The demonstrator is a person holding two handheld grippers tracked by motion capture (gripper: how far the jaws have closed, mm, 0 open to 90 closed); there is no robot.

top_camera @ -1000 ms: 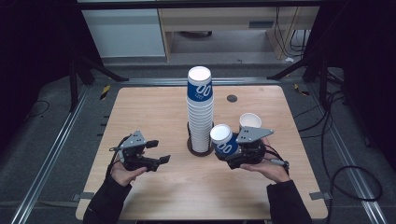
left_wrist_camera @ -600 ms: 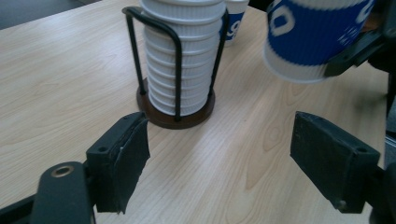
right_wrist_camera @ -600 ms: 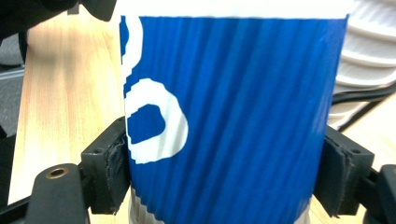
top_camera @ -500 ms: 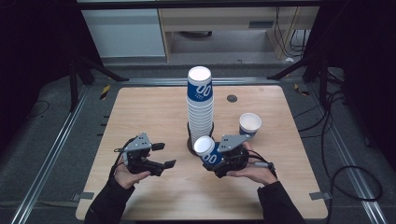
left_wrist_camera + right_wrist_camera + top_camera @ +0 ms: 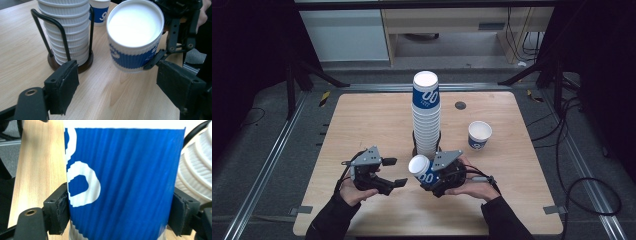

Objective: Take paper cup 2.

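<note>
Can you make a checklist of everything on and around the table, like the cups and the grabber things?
Surface: wooden table, bare around the cups.
Job's things: tall stack of paper cups in a black wire holder; one blue-and-white cup held tilted above the table; another single cup standing upright to the right.
Clutter: small dark round spot on the table near the far edge.
Grippers: right gripper clamped on the tilted cup; left gripper open, holding nothing, its jaws pointed at that cup.
Cables: black cables on the floor to the right.
Surroundings: grey floor, metal rails, cabinets behind.
</note>
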